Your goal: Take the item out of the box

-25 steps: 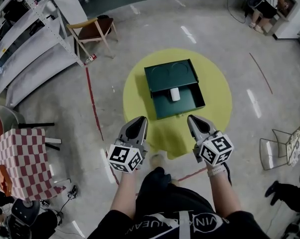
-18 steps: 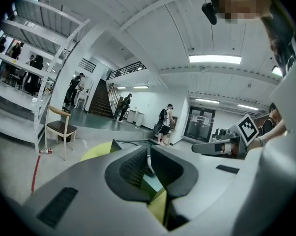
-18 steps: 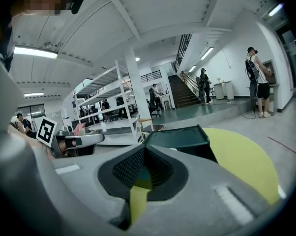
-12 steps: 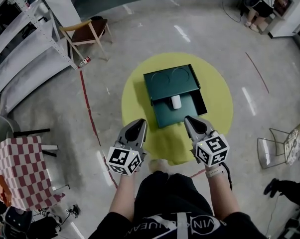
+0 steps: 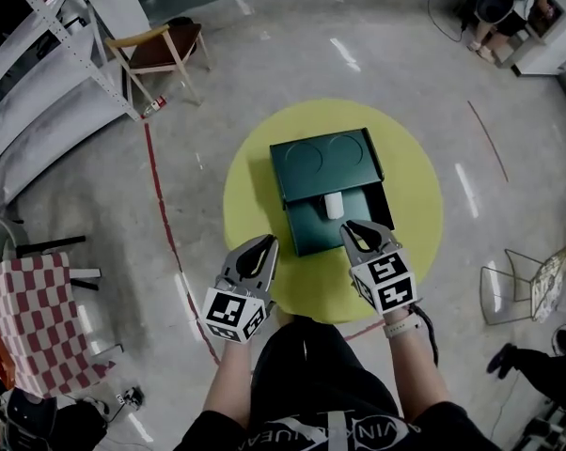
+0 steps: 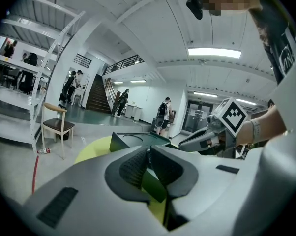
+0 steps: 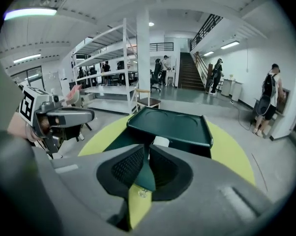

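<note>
The right gripper (image 5: 354, 226) points down at the near right corner of the box's open tray. Its jaws have just been opening and stand barely parted, with nothing between them. The left gripper (image 5: 268, 243) hangs beside it over the mat, short of the box, its jaws closed and empty.

A round yellow mat (image 5: 259, 195) lies on the grey floor. On it sits a dark green box (image 5: 321, 153). The far half is covered by a flat top with two shallow circles pressed into it, and the near half is a tray that lies open. The item (image 5: 334, 205), small, white and rounded, lies in the tray against the covered half, alone there. The right gripper view shows it just beyond the jaw tips (image 7: 161, 141).

A metal shelving rack (image 5: 39, 54) stands well off to the left. A red-and-white checked table (image 5: 29, 299) and a wooden chair (image 5: 161, 50) are there too, with a small bottle (image 5: 153, 107) on the floor by the rack's foot. A red line (image 5: 161, 205) runs along the floor left of the mat. Nothing lies between the grippers and the tray.
</note>
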`<state>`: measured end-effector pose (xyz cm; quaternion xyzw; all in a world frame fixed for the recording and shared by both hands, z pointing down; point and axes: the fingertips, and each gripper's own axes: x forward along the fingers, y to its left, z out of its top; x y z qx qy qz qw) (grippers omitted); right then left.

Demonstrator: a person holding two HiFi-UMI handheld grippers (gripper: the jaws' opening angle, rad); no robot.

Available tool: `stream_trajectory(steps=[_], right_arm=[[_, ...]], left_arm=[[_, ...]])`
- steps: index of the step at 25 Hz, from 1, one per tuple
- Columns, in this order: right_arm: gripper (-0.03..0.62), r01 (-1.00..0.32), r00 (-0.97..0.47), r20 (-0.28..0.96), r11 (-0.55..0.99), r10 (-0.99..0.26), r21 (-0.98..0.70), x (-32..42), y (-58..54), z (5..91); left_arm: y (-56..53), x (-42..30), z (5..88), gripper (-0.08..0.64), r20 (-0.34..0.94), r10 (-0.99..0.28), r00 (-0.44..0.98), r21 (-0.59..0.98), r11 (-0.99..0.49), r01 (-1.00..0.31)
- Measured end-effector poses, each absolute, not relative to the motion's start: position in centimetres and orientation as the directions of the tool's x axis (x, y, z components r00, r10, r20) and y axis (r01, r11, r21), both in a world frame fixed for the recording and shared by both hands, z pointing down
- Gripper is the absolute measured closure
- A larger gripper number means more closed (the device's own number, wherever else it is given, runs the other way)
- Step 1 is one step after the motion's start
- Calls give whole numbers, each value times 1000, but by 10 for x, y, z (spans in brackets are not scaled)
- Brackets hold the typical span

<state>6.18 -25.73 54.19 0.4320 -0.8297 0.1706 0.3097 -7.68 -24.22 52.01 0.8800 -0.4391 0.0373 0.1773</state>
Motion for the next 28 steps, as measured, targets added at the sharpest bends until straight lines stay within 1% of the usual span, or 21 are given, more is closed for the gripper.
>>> stream_trajectory(steps=[3,6,10,14,18,20,23,28], right_arm=[[567,-817,-434,685,577,-585,-25,62,-269,551],[566,-796,-418,720,606,-554,4,57,-276,557],[557,-794,-394,737,607,-549,28,56,-292,565],[521,-789,-394,762,614,-514,6,55,-299,579],[448,-789,-390,790,614,-472,-23,54,-304,586],[400,-778,-391,810,627,-437,-38,53,-305,593],[375,-771,-379,832,635,-405,-42,57,-309,603],[368,-782,-368,841,622,-397,-49,56,-317,606]], left_arm=[[-251,-74,522,535,226,-762,606,271,-549,-791],[-258,-75,524,535,228,-768,599,273,-540,-796],[-270,-75,529,535,233,-775,587,278,-526,-804],[-277,-74,535,535,238,-776,584,287,-519,-805],[-283,-73,538,535,241,-774,585,297,-515,-804],[-286,-73,540,535,242,-777,582,302,-510,-806],[-291,-72,542,535,242,-779,579,305,-505,-807],[-298,-75,538,535,239,-782,576,315,-499,-807]])
